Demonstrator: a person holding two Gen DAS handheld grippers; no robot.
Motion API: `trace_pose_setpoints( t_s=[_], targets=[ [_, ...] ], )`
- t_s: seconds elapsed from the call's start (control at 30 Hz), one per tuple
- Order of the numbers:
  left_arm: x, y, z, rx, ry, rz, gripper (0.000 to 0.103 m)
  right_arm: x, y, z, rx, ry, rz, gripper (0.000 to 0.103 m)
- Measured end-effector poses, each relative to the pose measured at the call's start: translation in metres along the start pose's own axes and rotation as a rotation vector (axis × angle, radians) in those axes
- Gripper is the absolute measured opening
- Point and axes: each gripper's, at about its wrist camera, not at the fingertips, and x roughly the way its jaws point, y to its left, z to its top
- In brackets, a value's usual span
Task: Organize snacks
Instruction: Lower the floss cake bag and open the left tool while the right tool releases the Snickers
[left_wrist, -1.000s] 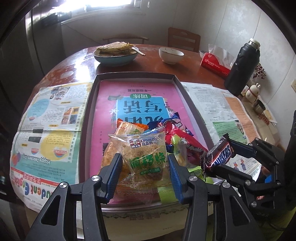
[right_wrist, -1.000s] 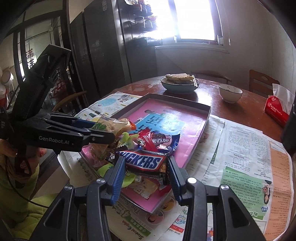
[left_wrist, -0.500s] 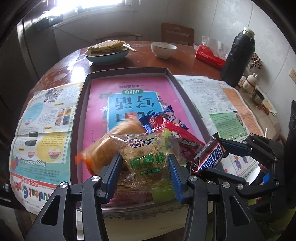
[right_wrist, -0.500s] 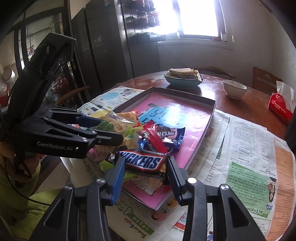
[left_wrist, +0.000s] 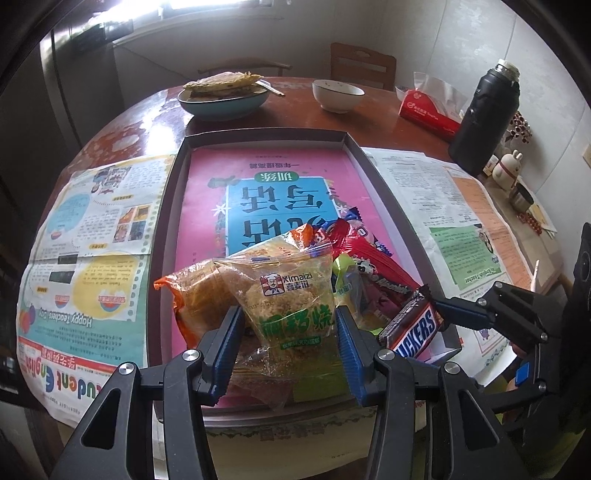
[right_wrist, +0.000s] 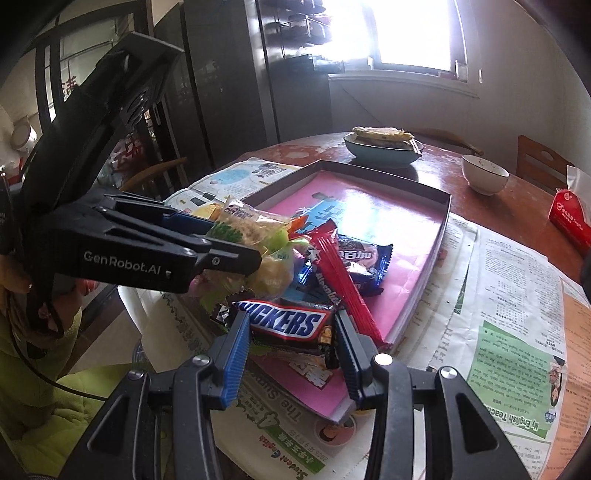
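My left gripper (left_wrist: 290, 341) is shut on a clear green-printed Ximaizi pastry packet (left_wrist: 291, 295), held above the near end of a shallow tray (left_wrist: 168, 206) with a pink book cover inside. My right gripper (right_wrist: 291, 341) is shut on a Snickers bar (right_wrist: 284, 321), seen also in the left wrist view (left_wrist: 415, 326), just over the tray's near right corner. An orange pastry packet (left_wrist: 195, 295) lies left of the held one. A red stick packet (right_wrist: 343, 280) and a dark blue chocolate packet (right_wrist: 360, 260) lie in the tray pile. The left gripper (right_wrist: 240, 254) shows in the right wrist view.
Newspapers (left_wrist: 88, 236) cover the round wooden table on both sides of the tray. At the far side stand a bowl of flatbread (left_wrist: 225, 94), a small white bowl (left_wrist: 338, 94), a red tissue pack (left_wrist: 428, 109) and a black thermos (left_wrist: 487, 110). Chairs stand behind.
Both grippers lifted slightly with their snacks. The orange packet slid from behind the held pastry packet and came to rest at its left.
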Motion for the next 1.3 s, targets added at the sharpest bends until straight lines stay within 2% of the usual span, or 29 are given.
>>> trace_pose_setpoints(
  t_s=[0.93,1.3],
  targets=[
    [0.007,0.005,0.000,-0.005,0.014,0.018,0.052,0.006,0.004,-0.005,-0.012,-0.017,-0.041,0.047],
    [0.006,0.003,-0.001,0.002,0.013,0.030,0.052,-0.003,-0.001,-0.005,0.008,-0.026,-0.073,0.054]
  ],
)
